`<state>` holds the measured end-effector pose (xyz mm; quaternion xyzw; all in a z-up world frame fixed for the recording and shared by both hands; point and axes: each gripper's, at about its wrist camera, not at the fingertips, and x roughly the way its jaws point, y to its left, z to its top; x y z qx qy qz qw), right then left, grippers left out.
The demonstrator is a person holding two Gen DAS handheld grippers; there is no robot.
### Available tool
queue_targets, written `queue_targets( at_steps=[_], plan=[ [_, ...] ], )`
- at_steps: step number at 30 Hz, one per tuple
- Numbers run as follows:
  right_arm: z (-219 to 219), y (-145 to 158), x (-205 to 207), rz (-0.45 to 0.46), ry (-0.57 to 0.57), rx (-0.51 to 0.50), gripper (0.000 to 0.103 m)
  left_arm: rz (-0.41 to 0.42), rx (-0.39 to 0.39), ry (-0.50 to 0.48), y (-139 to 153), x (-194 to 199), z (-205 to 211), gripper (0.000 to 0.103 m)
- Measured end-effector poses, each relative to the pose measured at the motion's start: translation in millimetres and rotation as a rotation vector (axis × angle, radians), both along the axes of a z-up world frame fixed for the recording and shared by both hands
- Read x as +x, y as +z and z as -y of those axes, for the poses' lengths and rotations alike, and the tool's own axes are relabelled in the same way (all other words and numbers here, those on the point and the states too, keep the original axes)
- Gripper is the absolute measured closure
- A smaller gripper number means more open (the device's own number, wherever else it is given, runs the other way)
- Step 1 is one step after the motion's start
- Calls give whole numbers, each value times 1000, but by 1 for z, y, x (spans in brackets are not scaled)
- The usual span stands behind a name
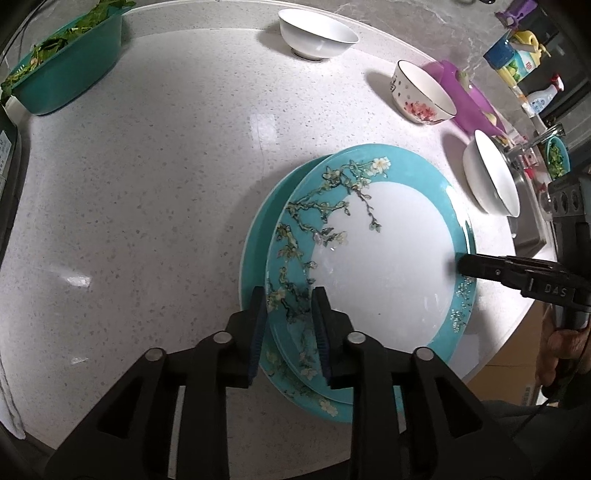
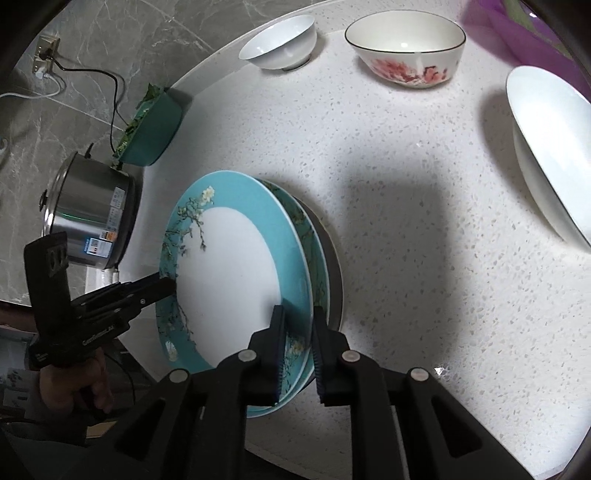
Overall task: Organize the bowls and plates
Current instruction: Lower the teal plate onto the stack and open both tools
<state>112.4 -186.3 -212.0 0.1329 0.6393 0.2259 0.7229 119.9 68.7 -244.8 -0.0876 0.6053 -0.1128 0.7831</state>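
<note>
A teal plate with blossom branches and a white centre [image 1: 388, 258] [image 2: 229, 266] lies askew on a second teal plate [image 1: 255, 240] [image 2: 317, 251] on the speckled white counter. My left gripper [image 1: 290, 332] [image 2: 166, 286] straddles the top plate's near rim, its pads slightly apart from it, so it is open. My right gripper [image 2: 299, 332] [image 1: 463, 264] grips the opposite rim and is shut on it. Three bowls stand beyond: a plain white one [image 1: 317, 33] [image 2: 280, 40], a red-flowered one [image 1: 421, 92] [image 2: 406, 48], and a dark-rimmed white one [image 1: 491, 177] [image 2: 546, 147].
A teal tub of greens [image 1: 70, 66] [image 2: 151, 129] sits at the far counter edge beside a steel pot [image 2: 92, 214]. A purple board [image 1: 469, 107], bottles [image 1: 517, 62] and a sink tap [image 1: 532, 144] lie past the bowls. A hand [image 1: 565, 350] holds each gripper.
</note>
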Motion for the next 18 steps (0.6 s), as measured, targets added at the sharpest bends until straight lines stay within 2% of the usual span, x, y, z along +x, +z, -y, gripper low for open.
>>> queue_targets(
  at_steps=[4,6,9,15,18],
  plan=[
    [1,-4,2,-31,-34,16,87,9,-52,1,1,-2,0,64],
    [2,-5,3,-45,-42,21,87,13,-82,-8,1,-3,1,50],
    [5,-8,4,-74,-64,42,87,16,-118,-19,2,-3,3,36],
    [3,-7,3,-84,-81,31,87,6,-158,-39,2,1,3,28],
    [3,-9,4,-97,-89,30,87,4,-181,-46,3,1,1,18]
  ],
)
